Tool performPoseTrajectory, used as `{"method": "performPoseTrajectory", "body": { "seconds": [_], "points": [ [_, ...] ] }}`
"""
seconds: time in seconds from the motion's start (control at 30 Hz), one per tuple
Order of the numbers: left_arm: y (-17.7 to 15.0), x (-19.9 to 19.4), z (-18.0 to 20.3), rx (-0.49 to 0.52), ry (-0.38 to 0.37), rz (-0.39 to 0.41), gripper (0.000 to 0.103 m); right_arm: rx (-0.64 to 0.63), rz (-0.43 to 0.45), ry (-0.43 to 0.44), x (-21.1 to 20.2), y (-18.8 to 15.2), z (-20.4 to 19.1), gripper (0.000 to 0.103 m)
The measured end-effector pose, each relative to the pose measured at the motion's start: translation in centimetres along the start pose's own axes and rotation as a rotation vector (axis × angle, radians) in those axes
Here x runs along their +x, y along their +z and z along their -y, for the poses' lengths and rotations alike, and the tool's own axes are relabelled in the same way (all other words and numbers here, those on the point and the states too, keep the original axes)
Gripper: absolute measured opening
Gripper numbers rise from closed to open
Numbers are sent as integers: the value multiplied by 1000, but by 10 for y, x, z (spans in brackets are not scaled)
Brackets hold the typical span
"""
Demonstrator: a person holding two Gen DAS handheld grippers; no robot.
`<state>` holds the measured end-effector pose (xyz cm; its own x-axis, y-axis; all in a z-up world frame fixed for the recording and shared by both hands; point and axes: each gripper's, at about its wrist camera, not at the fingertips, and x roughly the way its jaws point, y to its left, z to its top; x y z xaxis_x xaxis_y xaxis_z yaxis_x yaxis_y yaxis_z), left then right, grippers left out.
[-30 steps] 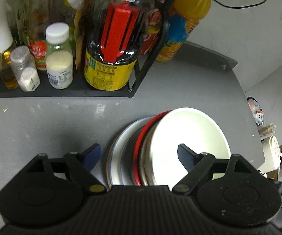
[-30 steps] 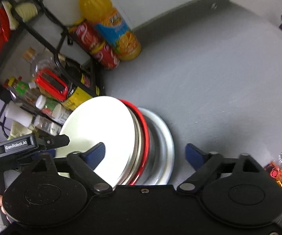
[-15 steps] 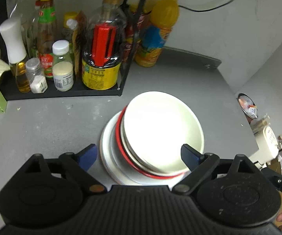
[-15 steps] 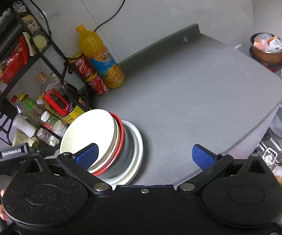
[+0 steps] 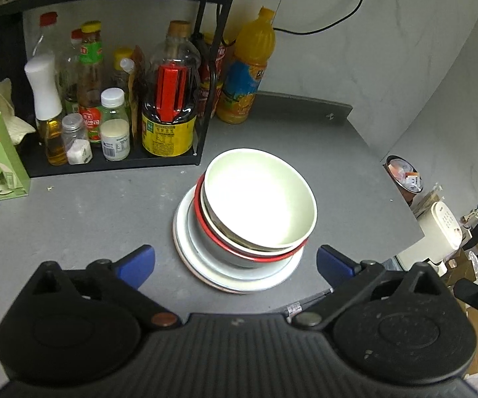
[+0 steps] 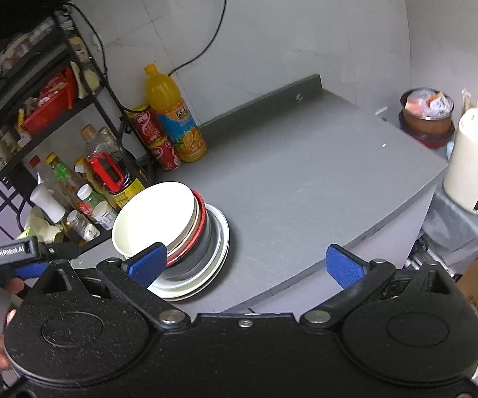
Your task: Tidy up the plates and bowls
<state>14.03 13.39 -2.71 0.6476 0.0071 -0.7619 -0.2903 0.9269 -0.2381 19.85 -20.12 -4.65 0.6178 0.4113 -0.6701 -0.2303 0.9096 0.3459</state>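
Jaws on both grippers stand wide apart with nothing between them: the left gripper (image 5: 235,263) hangs above and in front of the stack, and the right gripper (image 6: 245,262) sits higher and off to the stack's right side, with its left pad overlapping the stack's near edge in the picture; whether it touches cannot be told.

All the dishes are gathered in one pile near the middle of the grey surface (image 5: 89,212), just in front of the condiment rack (image 5: 116,162). A white bowl (image 5: 259,202) sits on top, nested in a red-rimmed bowl (image 5: 202,222), which rests on a grey bowl over wide flat plates (image 5: 186,255) at the bottom.

By the look of it the stacking is finished or nearly so, and the step in hand is a clean release and retreat. The top bowl sits off-centre, leaning toward the right of the pile in the left wrist view, so the nest is not fully settled. To do this well, each gripper should lift straight up and away with its pads kept wide, so no pad catches a rim. If a correction is wanted, a gentle nudge on the white bowl's rim toward the centre would seat it; a firm push risks sliding the whole pile toward the surface's near edge. The orange drink bottle (image 6: 172,116) and cans stand well apart and pose no obstacle.
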Motion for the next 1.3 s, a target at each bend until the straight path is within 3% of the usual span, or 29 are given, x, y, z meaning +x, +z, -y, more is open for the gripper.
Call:
{"method": "performPoseTrajectory", "body": {
  "seconds": [0.43, 0.67, 1.3],
  "points": [
    [-40, -54, 8, 73, 2, 92, 103, -64, 69, -57, -41, -23, -13, 103],
    [-61, -74, 12, 115, 23, 133, 103, -66, 93, -43, -62, -35, -17, 103],
    [-101, -97, 13, 154, 94, 132, 103, -131, 74, -78, -74, -73, -35, 103]
  ]
}}
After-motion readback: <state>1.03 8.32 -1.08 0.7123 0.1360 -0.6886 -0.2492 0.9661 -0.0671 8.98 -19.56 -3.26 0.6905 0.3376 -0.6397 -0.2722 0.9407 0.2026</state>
